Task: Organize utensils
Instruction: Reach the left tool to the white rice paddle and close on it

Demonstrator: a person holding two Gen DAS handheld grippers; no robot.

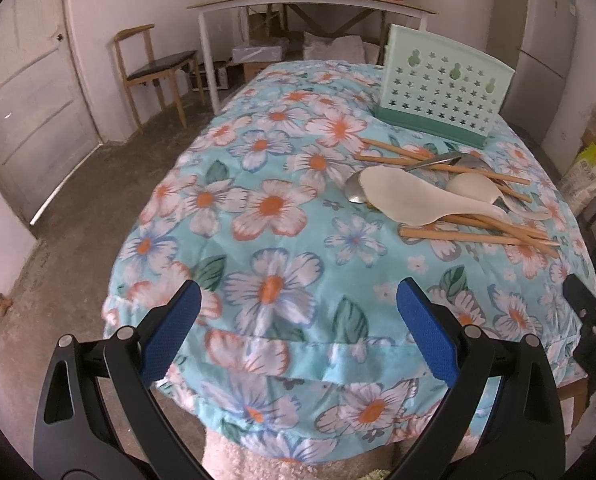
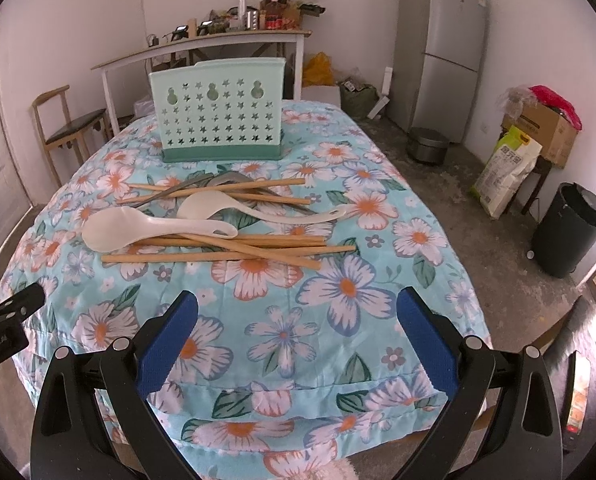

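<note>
both tools are empty: the left gripper (image 1: 298, 320) and the right gripper (image 2: 298, 324) each hold their blue fingers spread wide over the near edge of the floral tablecloth (image 2: 350, 292), touching nothing. the utensils lie in one tangled heap at mid-frame in the right wrist view and at centre right in the left wrist view, just in front of the pale green holder (image 2: 218, 120), which stands upright and appears unfilled. the heap comprises two white rice paddles (image 2: 146, 228), several wooden chopsticks (image 2: 234, 246) and metal spoons (image 2: 202, 184) partly buried beneath. judgement: all items look light and rigid; the smooth plastic and metal would likely slip under a shallow pinch, and the thin chopsticks would likely roll on the soft cloth. the nearer paddle rests on top of the chopsticks, so its handle, raised off the cloth, is the most accessible hold. chopsticks are best taken mid-length, across the shaft. disturbing crossed pieces is the main risk.
</note>
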